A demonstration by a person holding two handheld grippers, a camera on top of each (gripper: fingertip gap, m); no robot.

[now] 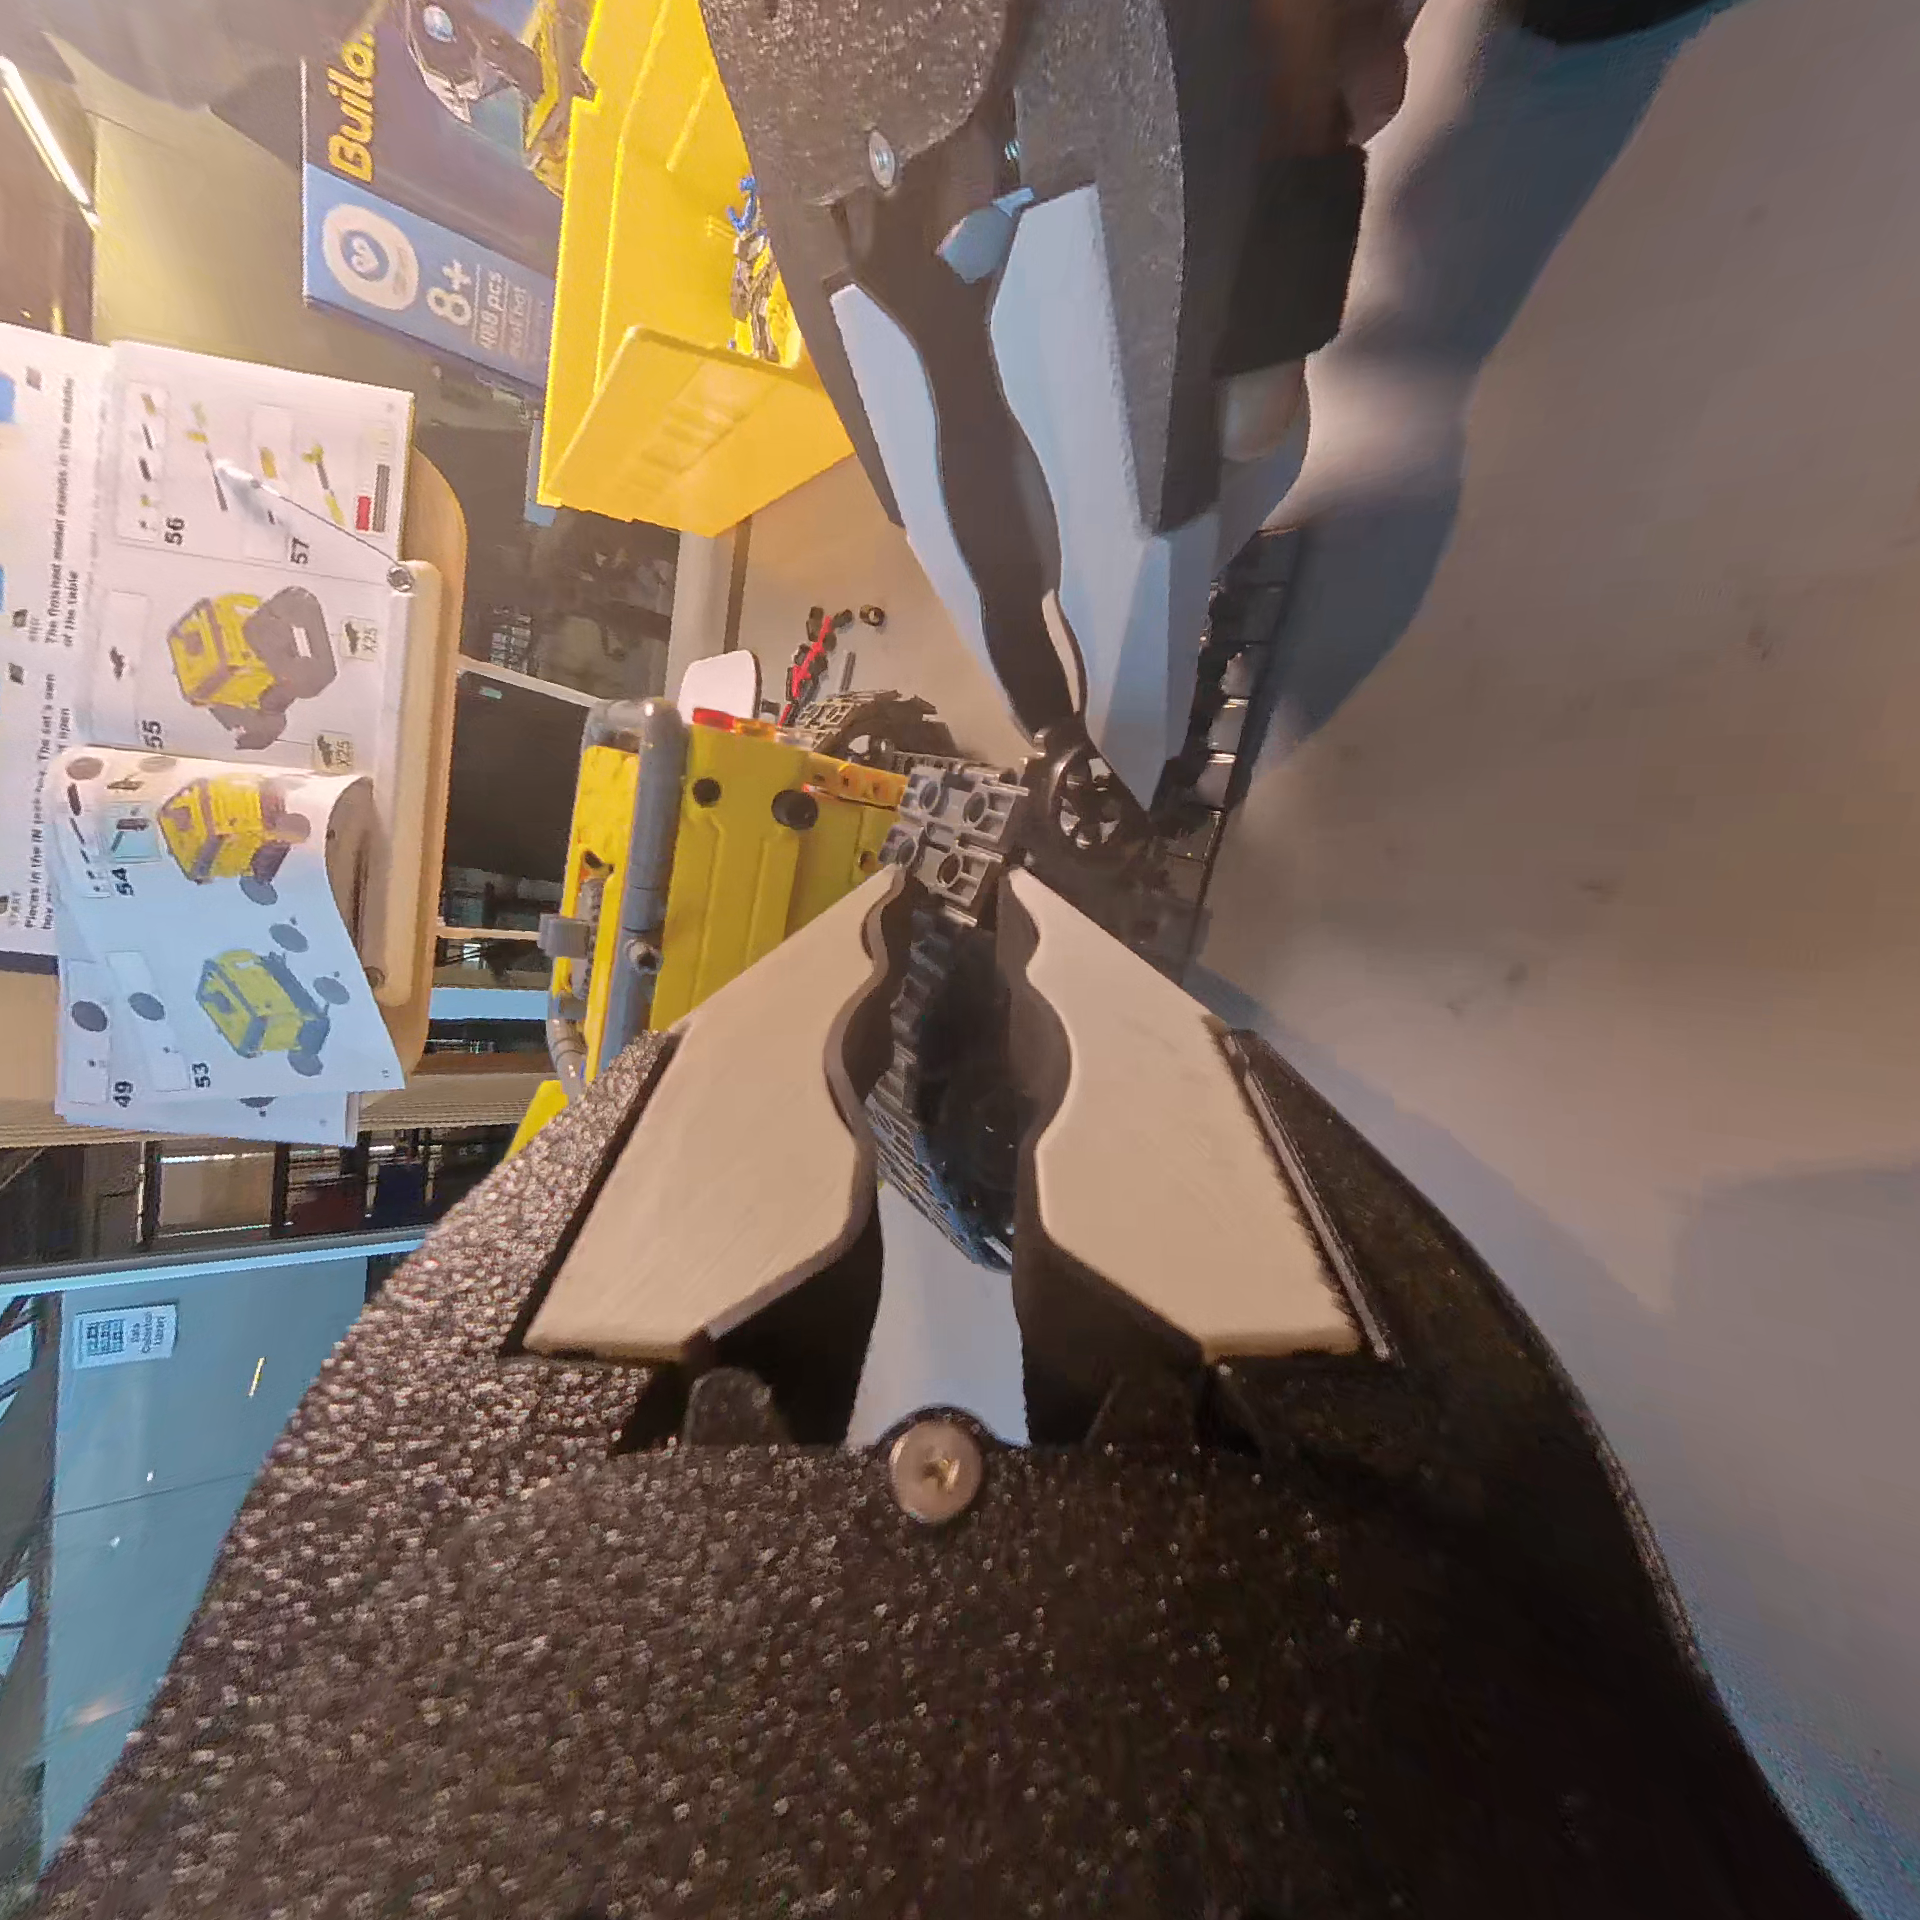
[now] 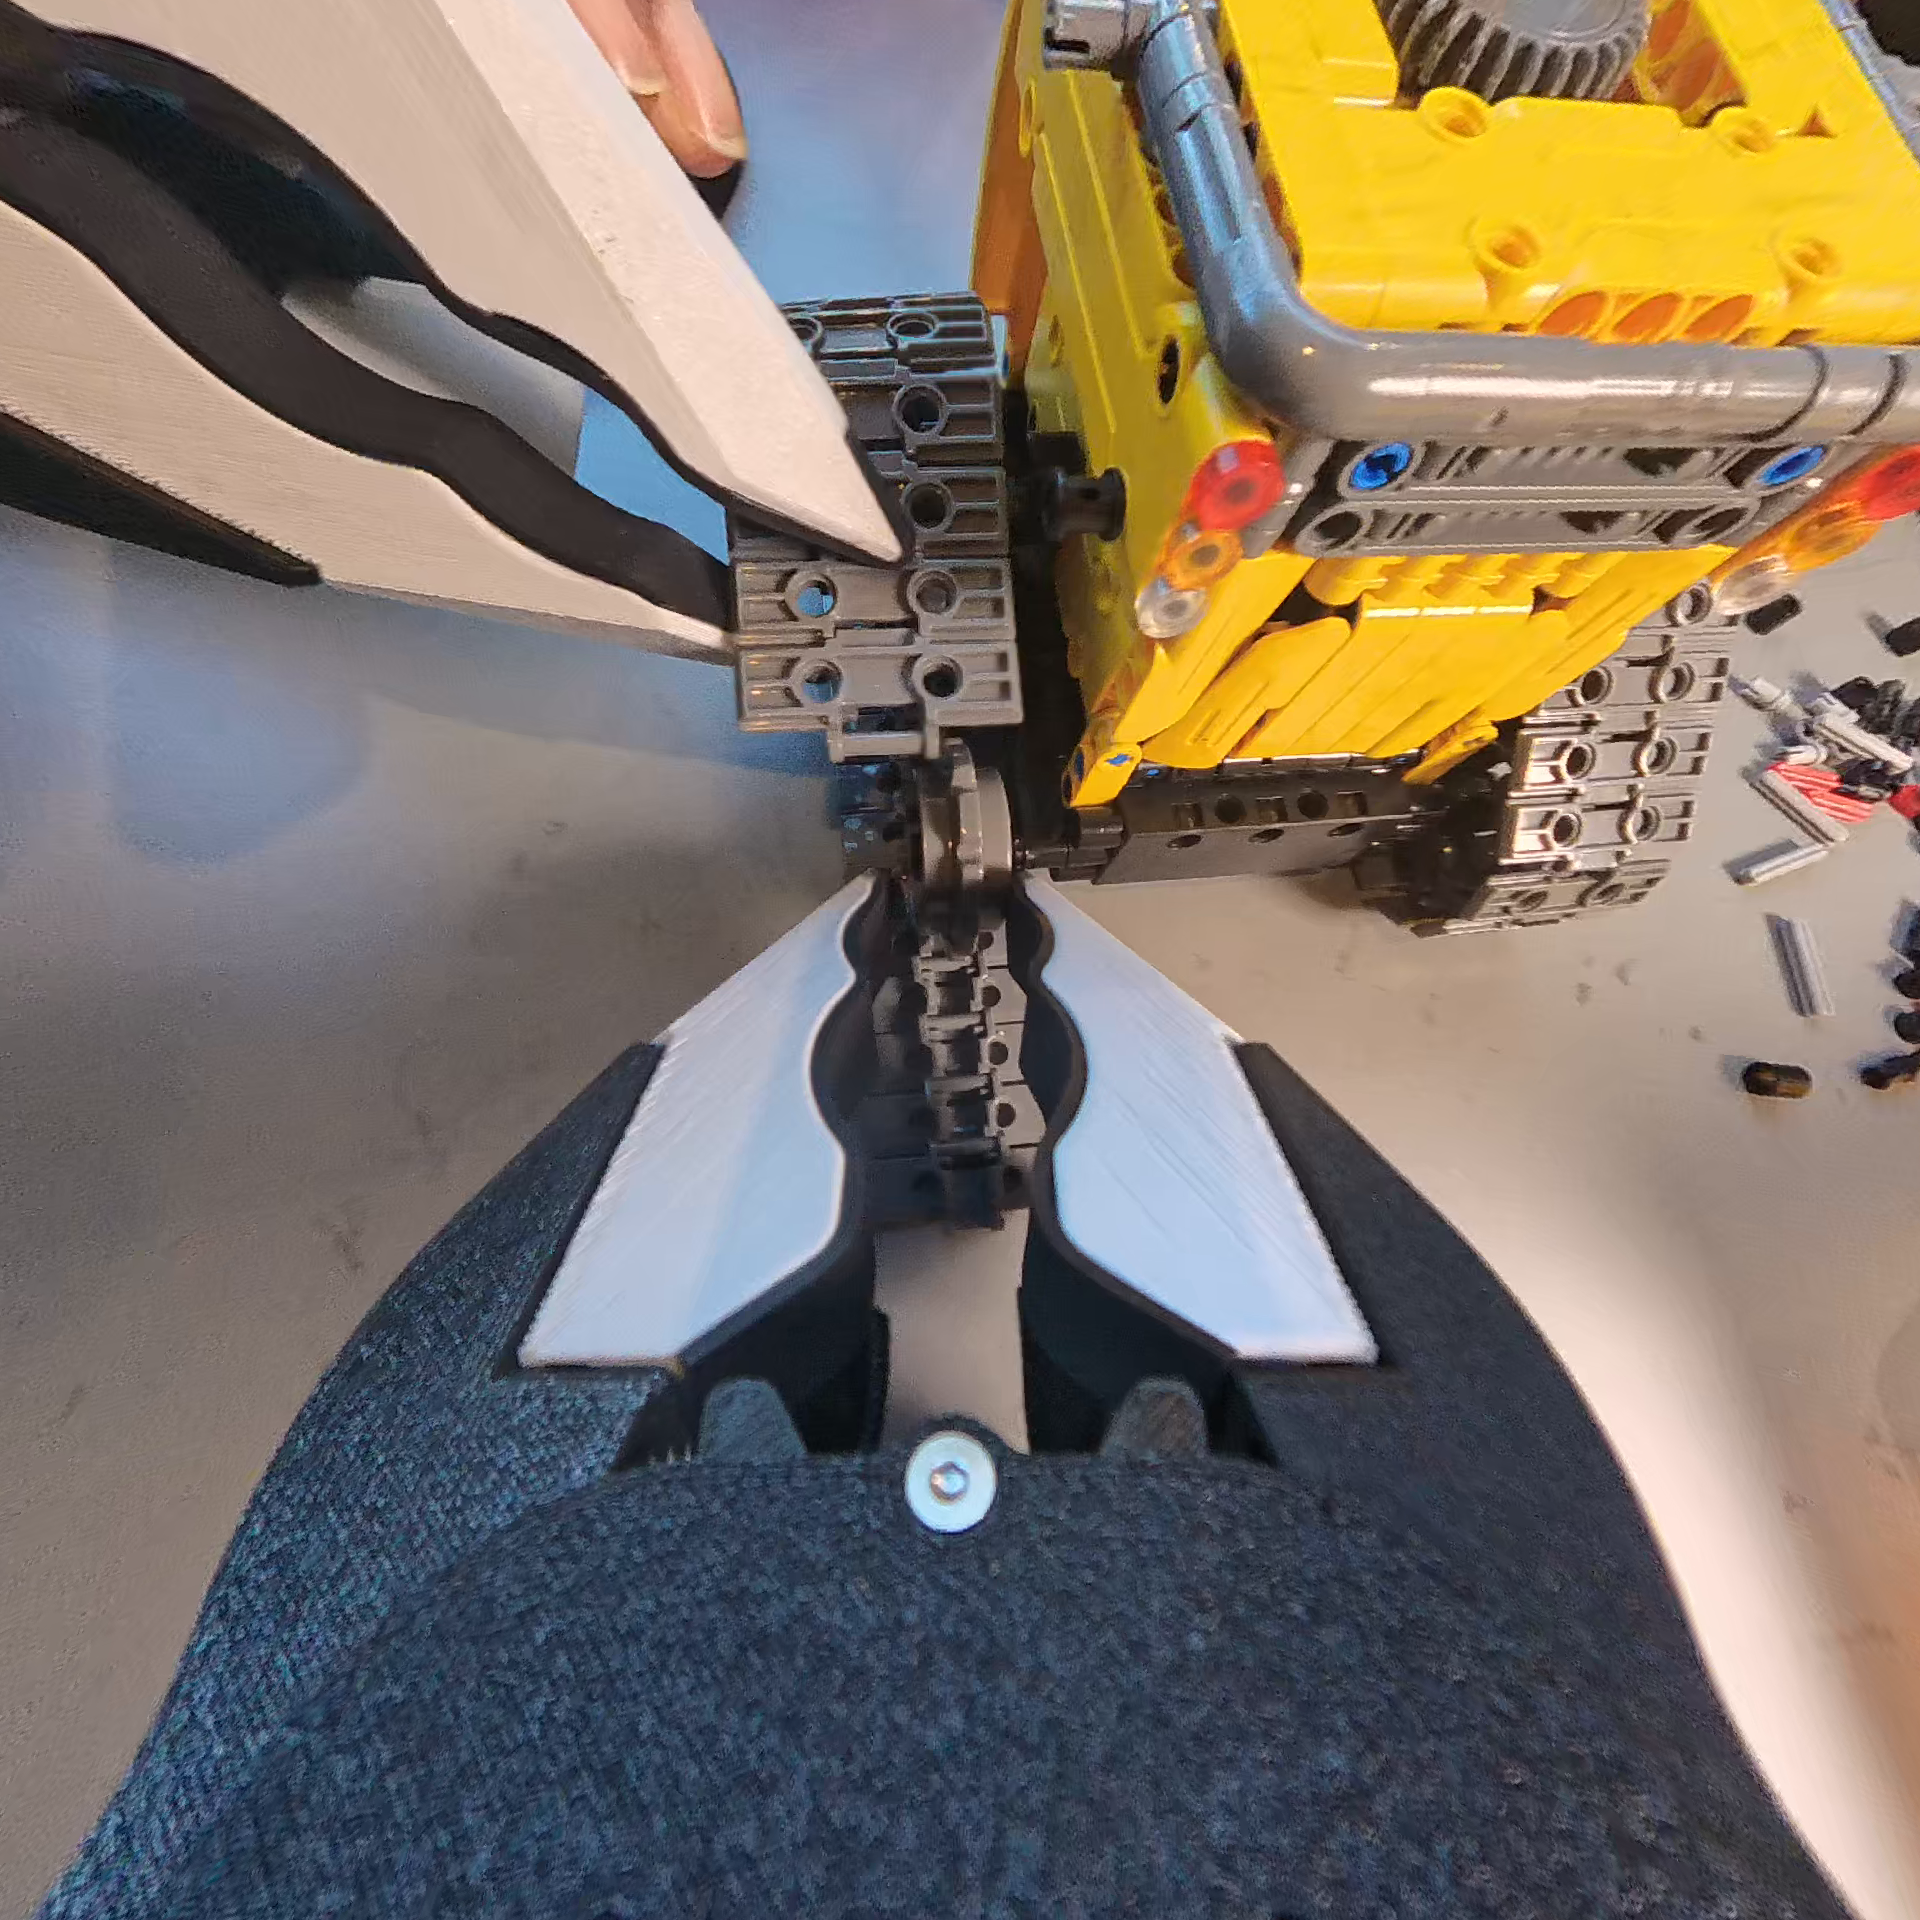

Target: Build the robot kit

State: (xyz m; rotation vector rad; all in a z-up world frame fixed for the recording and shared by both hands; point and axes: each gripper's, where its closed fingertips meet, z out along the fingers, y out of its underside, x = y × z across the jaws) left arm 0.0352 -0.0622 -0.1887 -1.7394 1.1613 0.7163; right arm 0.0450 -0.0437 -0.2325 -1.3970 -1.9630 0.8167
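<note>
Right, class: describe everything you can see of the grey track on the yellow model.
The grey track is a chain of ribbed plastic links with round holes, hanging unclosed beside the yellow model. The left gripper pinches its upper links; the right gripper is shut on its loose lower end by a small wheel.

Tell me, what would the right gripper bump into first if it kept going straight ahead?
Probably the dark wheel, right at the tips of the right gripper, which is already shut on the track. Behind the wheel is the yellow model.
</note>
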